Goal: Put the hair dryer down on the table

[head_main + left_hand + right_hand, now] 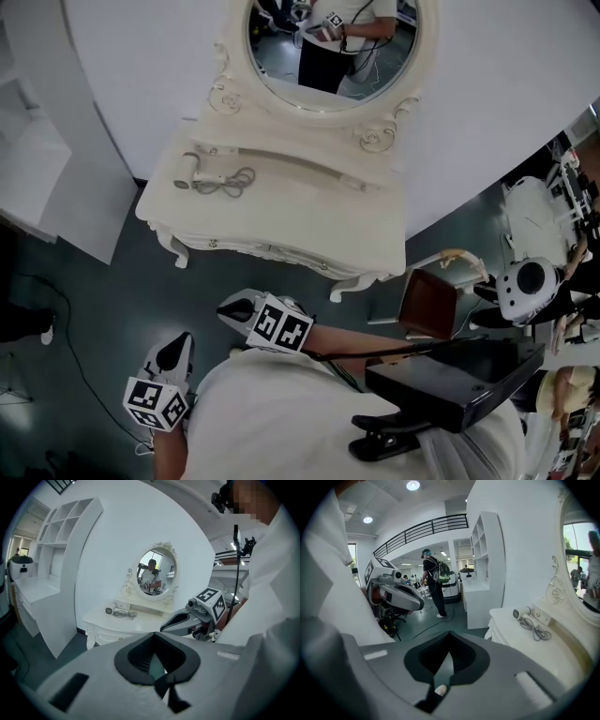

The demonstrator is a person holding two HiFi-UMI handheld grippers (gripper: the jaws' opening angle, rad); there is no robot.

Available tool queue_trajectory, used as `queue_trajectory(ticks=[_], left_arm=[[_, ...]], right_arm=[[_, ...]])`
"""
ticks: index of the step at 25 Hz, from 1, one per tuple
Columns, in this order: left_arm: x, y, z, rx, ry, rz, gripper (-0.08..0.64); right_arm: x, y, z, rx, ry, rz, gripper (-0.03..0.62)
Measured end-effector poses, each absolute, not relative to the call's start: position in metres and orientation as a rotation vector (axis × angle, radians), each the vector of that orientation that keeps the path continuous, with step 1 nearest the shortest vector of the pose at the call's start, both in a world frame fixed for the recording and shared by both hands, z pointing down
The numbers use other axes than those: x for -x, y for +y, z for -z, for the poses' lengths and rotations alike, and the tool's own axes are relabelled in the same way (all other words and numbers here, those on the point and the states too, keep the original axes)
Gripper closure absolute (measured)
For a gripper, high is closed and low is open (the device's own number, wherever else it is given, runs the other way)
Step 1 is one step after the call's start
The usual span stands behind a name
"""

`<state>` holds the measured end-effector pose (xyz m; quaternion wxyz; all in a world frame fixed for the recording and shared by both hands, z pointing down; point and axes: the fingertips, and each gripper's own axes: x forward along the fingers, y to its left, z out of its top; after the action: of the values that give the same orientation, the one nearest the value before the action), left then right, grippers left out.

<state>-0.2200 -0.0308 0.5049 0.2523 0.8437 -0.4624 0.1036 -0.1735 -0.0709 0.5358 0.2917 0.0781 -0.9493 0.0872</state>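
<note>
1. The hair dryer (190, 172) is being supported by the table (309, 220), lying at its left rear with its cord (232, 182) alongside.
2. The left gripper (177, 341) and right gripper (229, 307) are being held well apart from the table, jaws together, empty.

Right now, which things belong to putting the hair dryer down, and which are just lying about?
Job: hair dryer, lying on the table; left gripper and right gripper, both empty.
Lying about: mirror, chair, white shelf unit.
</note>
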Motion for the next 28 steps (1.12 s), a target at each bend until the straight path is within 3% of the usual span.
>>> queue_trajectory(ticks=[28], left_arm=[[0.221, -0.03, -0.513, -2.26, -1.283, -0.294, 0.558]], right_arm=[[0.181, -0.066, -0.542, -0.139, -2.525, -0.184, 0.594]])
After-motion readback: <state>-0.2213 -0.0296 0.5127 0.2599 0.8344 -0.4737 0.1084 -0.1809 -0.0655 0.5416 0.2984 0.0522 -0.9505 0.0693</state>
